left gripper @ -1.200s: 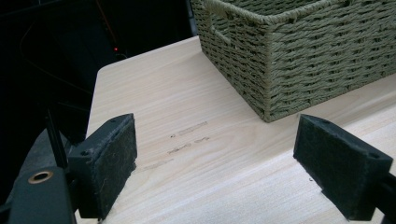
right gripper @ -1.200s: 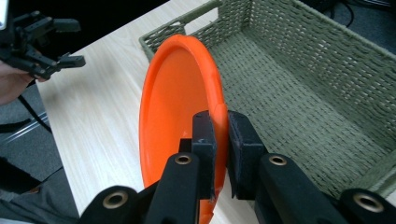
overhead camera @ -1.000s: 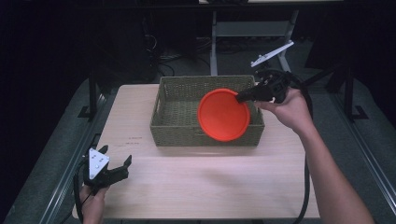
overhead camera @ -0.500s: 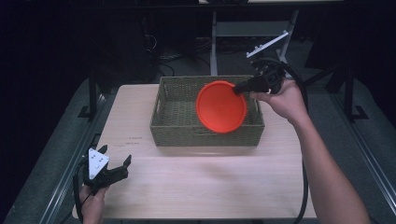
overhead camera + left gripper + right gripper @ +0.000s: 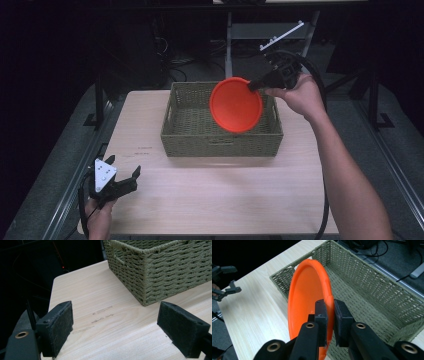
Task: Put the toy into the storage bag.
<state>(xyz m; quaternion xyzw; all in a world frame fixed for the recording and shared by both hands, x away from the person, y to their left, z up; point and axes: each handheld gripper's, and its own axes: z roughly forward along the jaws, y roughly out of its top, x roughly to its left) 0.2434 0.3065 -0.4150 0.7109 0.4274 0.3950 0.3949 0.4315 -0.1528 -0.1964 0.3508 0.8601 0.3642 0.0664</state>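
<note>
Black left gripper (image 5: 131, 181): grey three-cornered plate; black right gripper (image 5: 329, 312): brass screws, thick black cable; bare forearms.

High view overhead, facing forward-down; tool views close, low; all share basket (image 5: 220, 132).

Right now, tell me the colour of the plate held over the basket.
Orange plate, clearest in the right gripper view.

A pale wooden table (image 5: 220, 200) stands over grey floor (image 5: 60, 165) — behind it, tangled cables (image 5: 185, 60) and a metal stand (image 5: 230, 35) in darkness.
</note>
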